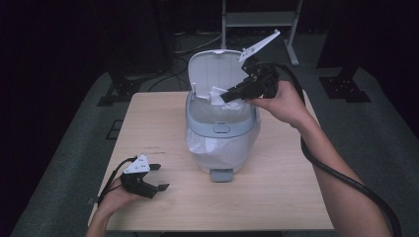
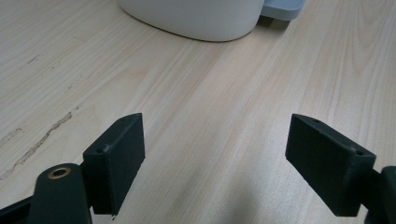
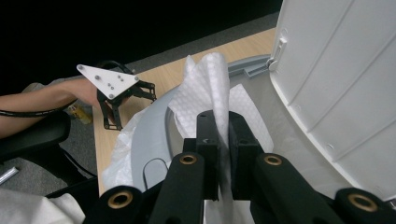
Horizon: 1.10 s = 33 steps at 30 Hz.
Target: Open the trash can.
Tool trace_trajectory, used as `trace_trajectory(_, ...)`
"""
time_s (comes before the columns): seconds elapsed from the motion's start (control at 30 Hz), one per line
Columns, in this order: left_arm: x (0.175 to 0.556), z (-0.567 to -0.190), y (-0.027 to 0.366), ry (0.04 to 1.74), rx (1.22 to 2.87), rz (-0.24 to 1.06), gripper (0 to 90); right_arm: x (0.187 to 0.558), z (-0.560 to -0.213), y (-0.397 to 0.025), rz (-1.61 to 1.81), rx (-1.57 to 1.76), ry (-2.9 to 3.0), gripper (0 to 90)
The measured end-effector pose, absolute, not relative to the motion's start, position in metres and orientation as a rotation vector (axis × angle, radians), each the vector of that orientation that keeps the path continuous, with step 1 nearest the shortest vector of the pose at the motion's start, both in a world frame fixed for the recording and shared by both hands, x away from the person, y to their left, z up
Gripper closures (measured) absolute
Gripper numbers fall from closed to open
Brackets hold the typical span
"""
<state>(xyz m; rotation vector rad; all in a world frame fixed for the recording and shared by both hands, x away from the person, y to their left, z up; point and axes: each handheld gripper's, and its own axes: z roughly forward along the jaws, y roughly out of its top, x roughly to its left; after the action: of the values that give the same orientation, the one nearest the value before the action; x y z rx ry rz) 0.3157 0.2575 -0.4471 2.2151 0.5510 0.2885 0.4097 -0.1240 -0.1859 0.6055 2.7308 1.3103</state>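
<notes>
Our right gripper (image 1: 232,95) hangs over the open pedal bin (image 1: 222,133) at the desk's (image 1: 276,197) far-middle, jaws clamped on a white paper towel (image 1: 217,94), presumably to drop it inside the bag liner (image 1: 197,145). The lid (image 1: 215,71) stands upright behind. Our left gripper (image 1: 155,177) rests near the front-left corner, likely parked out of the way.

In the left gripper view, its jaws stand wide apart over bare wood, the bin's base ahead.

In the right gripper view, the towel (image 3: 210,88) rises pinched between the jaws, above the bin's grey rim (image 3: 149,126).
</notes>
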Motion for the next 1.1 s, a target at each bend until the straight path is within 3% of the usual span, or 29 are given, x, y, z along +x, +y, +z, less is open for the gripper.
trace_trajectory(0.73, 0.314, -0.450, 0.254, 0.544, 2.242, 0.283, 18.7, 0.425, -0.210, -0.113, 1.289, 0.600, 2.762, 81.7)
trace_trajectory(1.1, 0.313, -0.451, 0.255, 0.551, 2.241, 0.282, 18.8, 0.429, -0.222, -0.113, 1.268, 0.638, 2.763, 68.2)
